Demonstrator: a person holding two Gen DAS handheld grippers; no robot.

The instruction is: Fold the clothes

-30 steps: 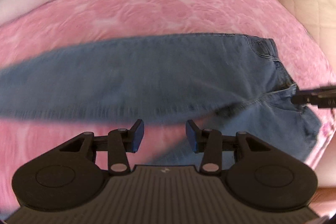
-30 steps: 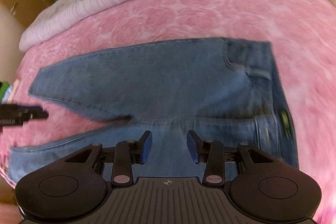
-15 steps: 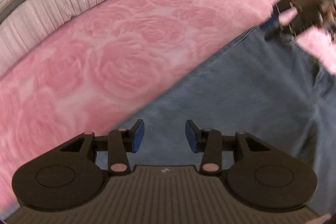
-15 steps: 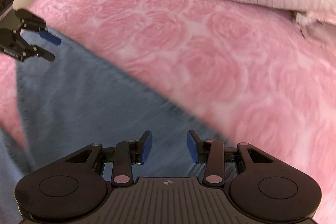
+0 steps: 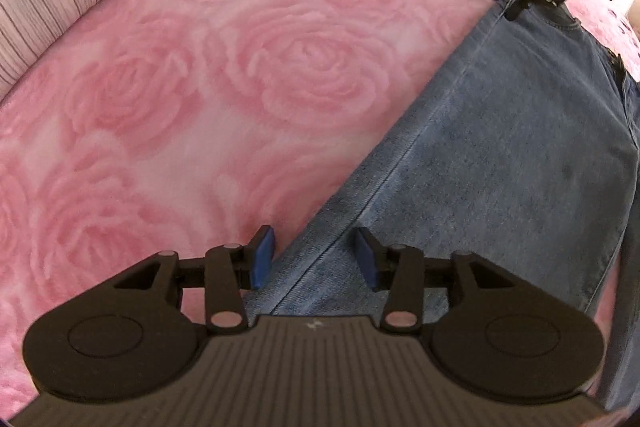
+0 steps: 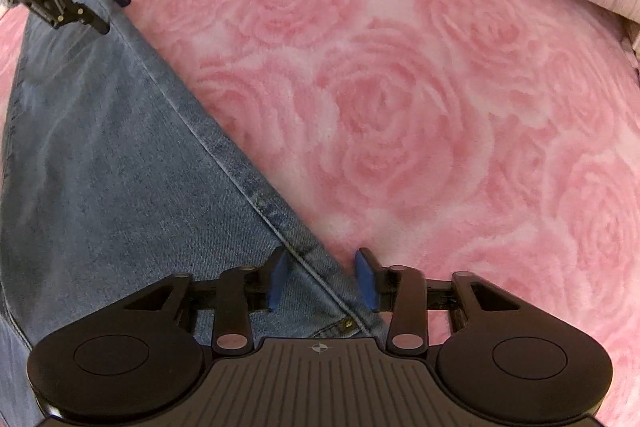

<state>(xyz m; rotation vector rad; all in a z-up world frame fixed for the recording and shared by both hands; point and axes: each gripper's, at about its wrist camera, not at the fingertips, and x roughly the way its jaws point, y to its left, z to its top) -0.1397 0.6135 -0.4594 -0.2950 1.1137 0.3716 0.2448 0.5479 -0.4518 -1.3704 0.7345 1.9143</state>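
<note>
The jeans [image 5: 500,155] lie flat on the pink rose blanket [image 5: 240,87] (a bed). The left gripper [image 5: 316,261] and right gripper [image 6: 322,277] straddle the far seam edge, fingers spread, seemingly positioned to pinch it.

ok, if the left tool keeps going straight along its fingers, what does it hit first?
Likely the jeans: the open left tool straddles their seamed edge, with denim straight ahead on the pink blanket. Depth is unclear.
</note>
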